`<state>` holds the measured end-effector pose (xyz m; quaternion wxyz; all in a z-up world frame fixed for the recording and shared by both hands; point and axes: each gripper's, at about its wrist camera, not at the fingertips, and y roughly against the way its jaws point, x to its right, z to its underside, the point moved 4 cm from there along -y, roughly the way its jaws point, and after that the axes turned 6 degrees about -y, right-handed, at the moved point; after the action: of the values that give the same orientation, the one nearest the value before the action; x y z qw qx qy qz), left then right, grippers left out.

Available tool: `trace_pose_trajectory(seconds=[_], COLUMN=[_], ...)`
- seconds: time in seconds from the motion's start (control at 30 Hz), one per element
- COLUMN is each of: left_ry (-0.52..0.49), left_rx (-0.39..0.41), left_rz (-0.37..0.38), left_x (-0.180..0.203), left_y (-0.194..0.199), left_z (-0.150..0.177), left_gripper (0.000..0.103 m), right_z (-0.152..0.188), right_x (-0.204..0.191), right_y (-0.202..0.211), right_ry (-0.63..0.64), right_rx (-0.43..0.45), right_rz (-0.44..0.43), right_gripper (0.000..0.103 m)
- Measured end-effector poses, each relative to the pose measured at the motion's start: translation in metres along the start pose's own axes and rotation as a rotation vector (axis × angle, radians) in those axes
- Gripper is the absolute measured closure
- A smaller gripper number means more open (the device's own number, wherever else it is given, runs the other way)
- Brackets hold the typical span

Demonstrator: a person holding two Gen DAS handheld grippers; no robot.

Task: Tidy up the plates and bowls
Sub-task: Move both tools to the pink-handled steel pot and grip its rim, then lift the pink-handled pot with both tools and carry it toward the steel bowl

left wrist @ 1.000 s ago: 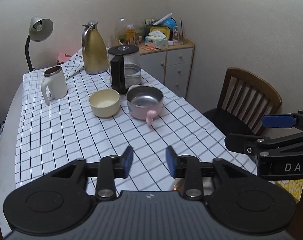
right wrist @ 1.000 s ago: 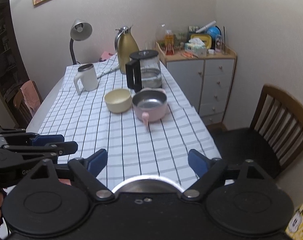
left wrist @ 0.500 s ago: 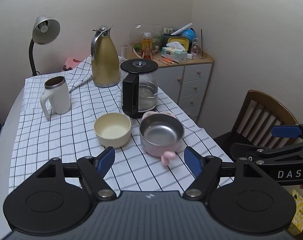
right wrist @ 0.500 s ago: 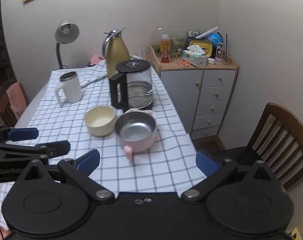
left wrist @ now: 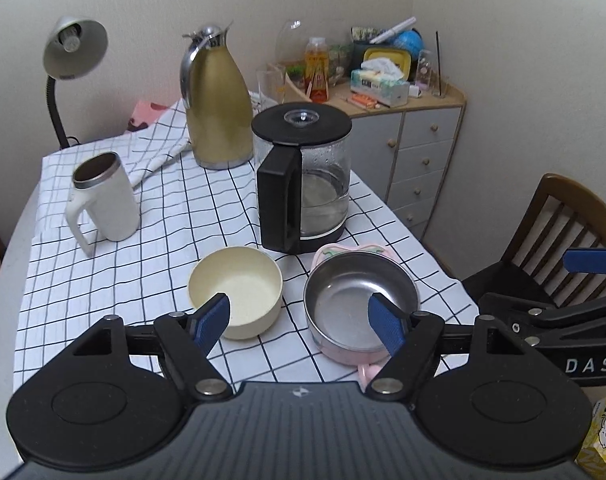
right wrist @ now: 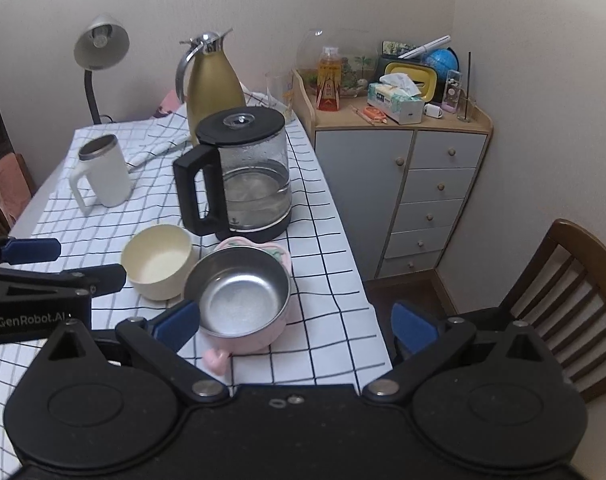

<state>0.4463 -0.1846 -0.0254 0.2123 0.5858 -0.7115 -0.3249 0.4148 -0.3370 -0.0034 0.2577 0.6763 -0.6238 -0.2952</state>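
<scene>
A cream bowl (left wrist: 237, 294) (right wrist: 159, 262) and a pink bowl with a steel inside (left wrist: 359, 304) (right wrist: 243, 298) sit side by side on the checked tablecloth (left wrist: 143, 240). A pink plate edge (right wrist: 271, 250) shows behind the pink bowl. My left gripper (left wrist: 299, 322) is open and empty, just short of both bowls, its pads spanning the gap between them. My right gripper (right wrist: 295, 322) is open and empty, its left pad at the pink bowl's near rim.
A glass kettle (left wrist: 303, 184) stands right behind the bowls. A gold thermos (left wrist: 217, 104), a white mug (left wrist: 103, 204) and a desk lamp (left wrist: 69, 56) stand farther back. A grey drawer cabinet (right wrist: 403, 196) and a wooden chair (right wrist: 563, 300) are to the right of the table.
Both grippers have moved forward to the bowls, which now look much nearer. The left gripper's jaws have opened wide from a narrow gap.
</scene>
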Motion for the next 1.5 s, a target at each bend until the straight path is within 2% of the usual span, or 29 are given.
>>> trace_pose_trajectory(seconds=[0.13, 0.33, 0.53, 0.73, 0.8, 0.83, 0.9, 0.97, 1.0, 1.17, 1.2, 1.37, 1.4, 1.5], left_ry=[0.001, 0.065, 0.075, 0.054, 0.046, 0.04, 0.037, 0.037, 0.031, -0.015, -0.017, -0.051, -0.051, -0.036], left_rx=[-0.052, -0.15, -0.212, -0.252, -0.247, -0.245, -0.252, -0.256, -0.252, -0.244, -0.241, -0.228, -0.228, -0.229], left_rz=[0.011, 0.04, 0.03, 0.03, 0.029, 0.027, 0.034, 0.029, 0.022, -0.003, -0.002, 0.0, 0.004, 0.021], left_x=[-0.002, -0.007, -0.009, -0.006, -0.004, -0.004, -0.003, -0.003, -0.002, 0.001, 0.002, 0.008, 0.008, 0.004], left_y=[-0.034, -0.086, -0.123, -0.15, -0.154, -0.156, -0.159, -0.161, -0.162, -0.164, -0.164, -0.162, -0.162, -0.159], left_z=[-0.007, -0.01, -0.009, -0.007, -0.006, -0.007, -0.007, -0.007, -0.007, -0.006, -0.006, -0.006, -0.006, -0.008], left_gripper=[0.027, 0.027, 0.027, 0.028, 0.029, 0.03, 0.043, 0.05, 0.056, 0.07, 0.073, 0.082, 0.083, 0.083], right_z=[-0.007, -0.011, -0.01, -0.004, -0.002, -0.001, 0.0, 0.001, 0.002, 0.005, 0.005, 0.008, 0.008, 0.009], right_x=[0.004, 0.009, 0.012, 0.014, 0.014, 0.014, 0.013, 0.013, 0.012, 0.011, 0.011, 0.007, 0.006, 0.004], right_y=[-0.033, -0.082, -0.122, -0.151, -0.156, -0.16, -0.165, -0.17, -0.171, -0.178, -0.18, -0.183, -0.183, -0.182], right_ry=[0.013, 0.014, -0.001, -0.027, -0.036, -0.042, -0.05, -0.056, -0.057, -0.074, -0.081, -0.085, -0.082, -0.087], right_rx=[-0.04, -0.105, -0.145, -0.189, -0.199, -0.206, -0.222, -0.231, -0.235, -0.248, -0.252, -0.267, -0.268, -0.271], right_rz=[0.01, 0.015, 0.02, 0.007, -0.003, -0.008, -0.017, -0.023, -0.026, -0.037, -0.038, -0.048, -0.05, -0.069], right_gripper=[0.001, 0.003, 0.006, 0.016, 0.023, 0.025, 0.031, 0.038, 0.041, 0.051, 0.058, 0.07, 0.077, 0.089])
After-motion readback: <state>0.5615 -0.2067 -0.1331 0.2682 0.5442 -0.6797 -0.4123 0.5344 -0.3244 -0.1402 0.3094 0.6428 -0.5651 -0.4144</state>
